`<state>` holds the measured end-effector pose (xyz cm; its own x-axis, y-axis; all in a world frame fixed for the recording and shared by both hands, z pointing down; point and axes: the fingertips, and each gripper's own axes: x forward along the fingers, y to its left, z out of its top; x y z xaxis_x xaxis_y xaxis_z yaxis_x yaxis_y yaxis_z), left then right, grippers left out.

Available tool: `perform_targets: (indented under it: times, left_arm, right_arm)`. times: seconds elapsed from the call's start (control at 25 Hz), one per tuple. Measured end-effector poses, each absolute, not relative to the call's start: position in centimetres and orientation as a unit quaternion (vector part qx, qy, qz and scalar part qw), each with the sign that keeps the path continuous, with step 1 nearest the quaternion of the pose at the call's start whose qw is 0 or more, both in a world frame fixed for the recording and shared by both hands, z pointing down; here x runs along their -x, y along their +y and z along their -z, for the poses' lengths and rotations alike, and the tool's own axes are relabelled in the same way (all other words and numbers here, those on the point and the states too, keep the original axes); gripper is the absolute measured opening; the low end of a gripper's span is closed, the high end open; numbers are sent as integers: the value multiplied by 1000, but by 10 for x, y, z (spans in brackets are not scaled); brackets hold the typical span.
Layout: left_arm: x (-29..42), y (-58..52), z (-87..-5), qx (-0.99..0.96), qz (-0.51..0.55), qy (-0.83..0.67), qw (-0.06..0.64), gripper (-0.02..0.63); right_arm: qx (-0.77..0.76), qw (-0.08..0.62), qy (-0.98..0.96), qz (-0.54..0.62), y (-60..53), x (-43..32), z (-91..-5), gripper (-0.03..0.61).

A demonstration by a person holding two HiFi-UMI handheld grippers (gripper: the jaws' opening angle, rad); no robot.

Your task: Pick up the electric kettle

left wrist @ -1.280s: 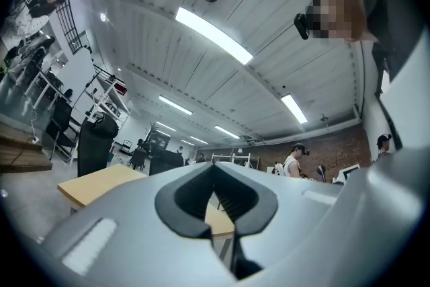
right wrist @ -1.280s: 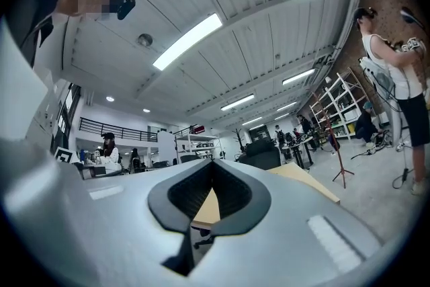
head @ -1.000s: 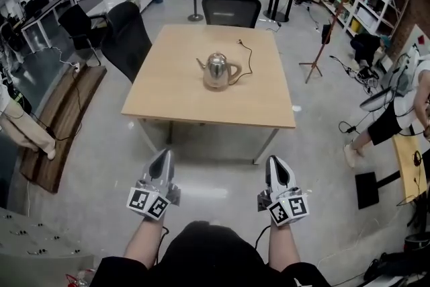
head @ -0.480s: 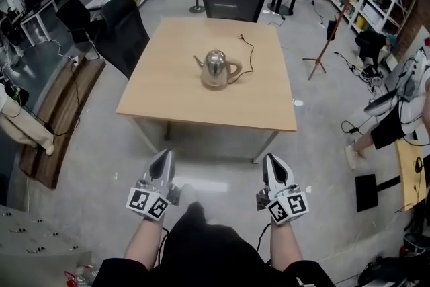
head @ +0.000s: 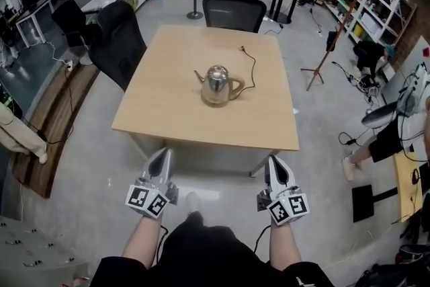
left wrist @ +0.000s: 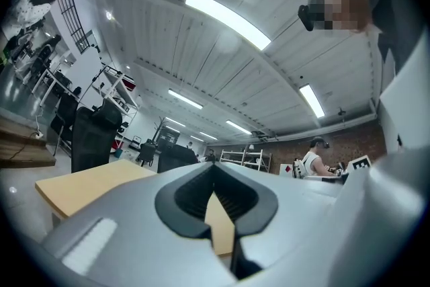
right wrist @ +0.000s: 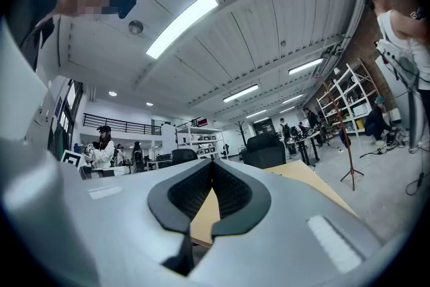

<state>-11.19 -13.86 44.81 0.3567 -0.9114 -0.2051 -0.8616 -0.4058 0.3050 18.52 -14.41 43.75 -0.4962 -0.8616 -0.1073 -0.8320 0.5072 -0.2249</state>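
A shiny steel electric kettle [head: 216, 85] stands near the middle of a light wooden table [head: 154, 117], spout to the left, handle to the right. Its black cord [head: 251, 67] trails toward the table's far edge. My left gripper [head: 161, 156] and right gripper [head: 277, 165] are both shut and empty, held over the floor just short of the table's near edge. In the left gripper view the closed tips [left wrist: 213, 168] point at the tabletop edge [left wrist: 80, 183]. The right gripper view shows the same, tips [right wrist: 212, 167] together before the table [right wrist: 302, 175]. The kettle is hidden in both gripper views.
Black office chairs [head: 232, 9] stand at the table's far side and far left corner [head: 119, 37]. A wooden bench [head: 50, 124] lies on the left. A person [head: 396, 131] sits at the right edge among cables and a tripod stand [head: 332, 37]. Grey floor surrounds the table.
Both grippers have moved forward toward the table; its near edge now lies closer to the tips. The jaws stayed shut. The kettle has not moved.
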Motion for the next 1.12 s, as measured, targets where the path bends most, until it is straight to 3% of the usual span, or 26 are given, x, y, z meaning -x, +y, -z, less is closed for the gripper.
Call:
perform_targets:
  times: [1.12]
  left_arm:
    - [176,-304,-459,-835,157,-523,72,-2]
  right_arm:
    - [497,57,863,62,-307,-85,-453,2]
